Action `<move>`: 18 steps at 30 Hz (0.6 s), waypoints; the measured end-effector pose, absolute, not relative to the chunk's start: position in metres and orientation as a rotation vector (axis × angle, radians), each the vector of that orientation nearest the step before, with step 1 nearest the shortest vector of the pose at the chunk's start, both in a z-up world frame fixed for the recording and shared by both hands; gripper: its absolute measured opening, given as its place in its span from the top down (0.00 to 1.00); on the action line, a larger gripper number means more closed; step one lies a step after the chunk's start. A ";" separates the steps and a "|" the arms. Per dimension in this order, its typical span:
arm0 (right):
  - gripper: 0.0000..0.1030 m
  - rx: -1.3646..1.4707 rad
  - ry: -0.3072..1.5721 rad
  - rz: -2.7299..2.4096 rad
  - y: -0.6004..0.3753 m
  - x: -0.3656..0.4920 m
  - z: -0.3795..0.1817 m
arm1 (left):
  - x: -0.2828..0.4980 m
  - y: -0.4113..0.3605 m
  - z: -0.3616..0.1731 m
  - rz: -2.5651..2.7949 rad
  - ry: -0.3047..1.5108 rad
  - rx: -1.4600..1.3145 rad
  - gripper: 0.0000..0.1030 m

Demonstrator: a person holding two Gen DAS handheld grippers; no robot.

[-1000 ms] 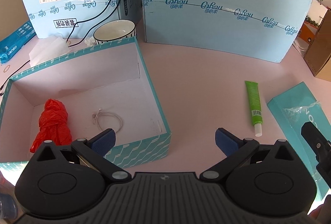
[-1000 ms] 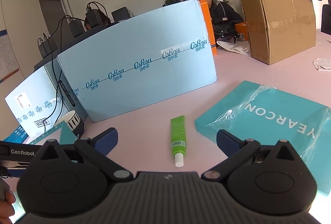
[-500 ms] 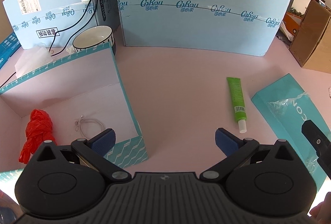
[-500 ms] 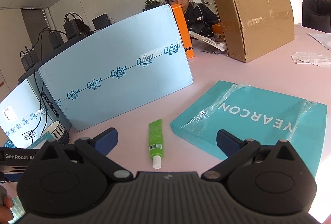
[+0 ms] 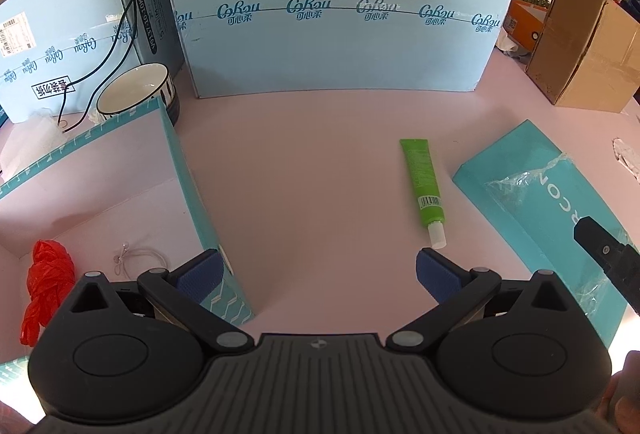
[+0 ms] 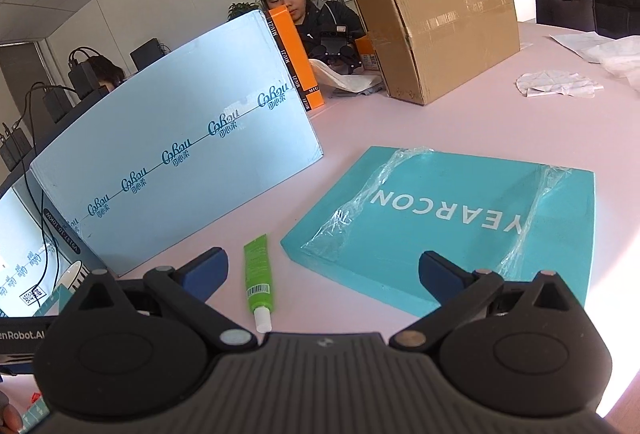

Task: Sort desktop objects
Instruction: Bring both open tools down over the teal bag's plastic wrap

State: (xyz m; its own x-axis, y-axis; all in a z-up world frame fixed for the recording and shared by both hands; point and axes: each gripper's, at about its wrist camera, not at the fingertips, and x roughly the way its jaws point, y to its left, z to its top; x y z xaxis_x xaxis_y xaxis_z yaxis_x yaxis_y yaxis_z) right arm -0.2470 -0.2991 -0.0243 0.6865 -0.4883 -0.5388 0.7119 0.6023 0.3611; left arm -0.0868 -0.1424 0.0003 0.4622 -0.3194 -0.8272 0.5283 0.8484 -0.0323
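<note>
A big pink table (image 5: 320, 161) in an office holds everything, with tall blue cardboard walls (image 5: 340, 13) at the back. Closest, the left gripper (image 5: 318, 268) and the right gripper (image 6: 323, 268) both have their fingers spread wide, holding nothing. On the left side sits the open teal box (image 5: 192, 185), with a red bag (image 5: 48, 286) and a white string loop (image 5: 138, 258) already inside. Just ahead, in the middle of the table, lies the green tube (image 5: 423, 185), white cap facing us. It looks light, soft and squishy. Pinching across its middle seems best. Right of it lies the flat teal lid (image 6: 460, 230).
</note>
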 end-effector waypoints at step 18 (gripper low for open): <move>0.00 0.703 0.388 -0.848 -0.318 -0.258 -0.025 | -0.068 -0.150 -0.009 -0.531 0.982 0.224 0.00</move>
